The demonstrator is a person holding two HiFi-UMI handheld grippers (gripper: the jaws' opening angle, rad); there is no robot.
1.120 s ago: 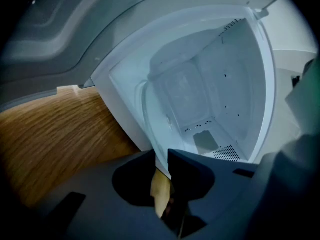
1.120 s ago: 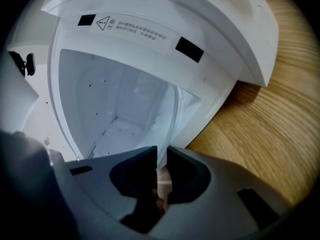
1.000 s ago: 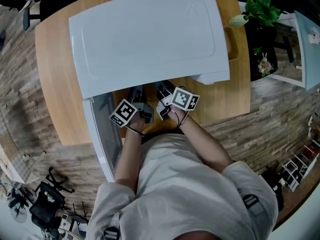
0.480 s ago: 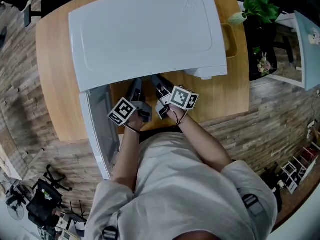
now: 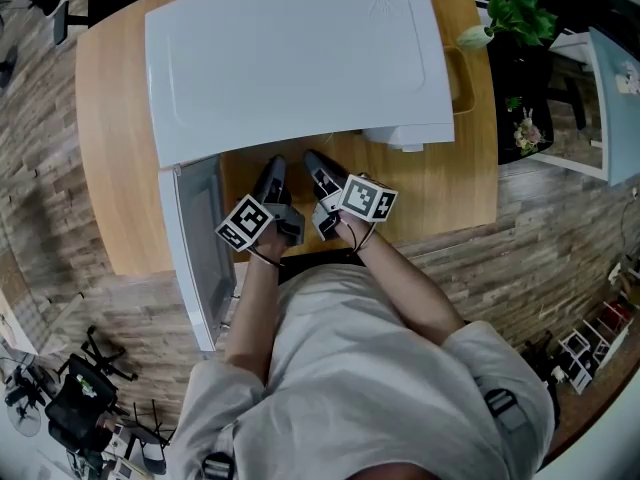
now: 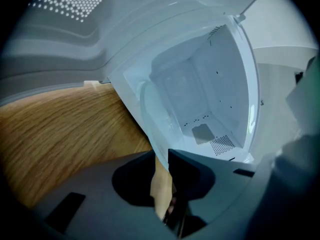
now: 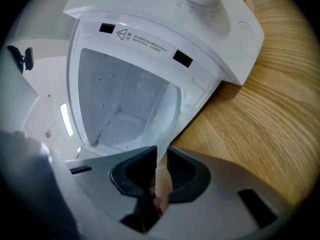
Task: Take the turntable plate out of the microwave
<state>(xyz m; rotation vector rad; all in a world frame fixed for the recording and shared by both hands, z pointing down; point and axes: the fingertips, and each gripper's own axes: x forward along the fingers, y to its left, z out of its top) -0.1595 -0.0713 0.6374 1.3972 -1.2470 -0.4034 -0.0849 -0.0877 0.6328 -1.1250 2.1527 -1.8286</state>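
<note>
The clear round glass turntable plate [image 6: 150, 119] is out in front of the white microwave [image 5: 300, 58], held on edge over the round wooden table [image 5: 440, 188] just before the oven's open mouth. A second ago the gripper tips were tucked under the microwave's front edge. Now both show clear of it in the head view.

The plate is see-through, with a raised curved rim, and the white cavity shows through it. The left gripper [image 6: 161, 156] has its jaws nearly together, pinching the plate's rim. The right gripper [image 7: 161, 151] is likewise clamped on the rim, its jaws a narrow slit apart.

Only the gripper views make the glass plain; from the head view it can hardly be made out. That view alone shows the microwave's door [image 5: 200, 248] swung wide at its left and a green potted plant [image 5: 520, 18] beyond its right side.
</note>
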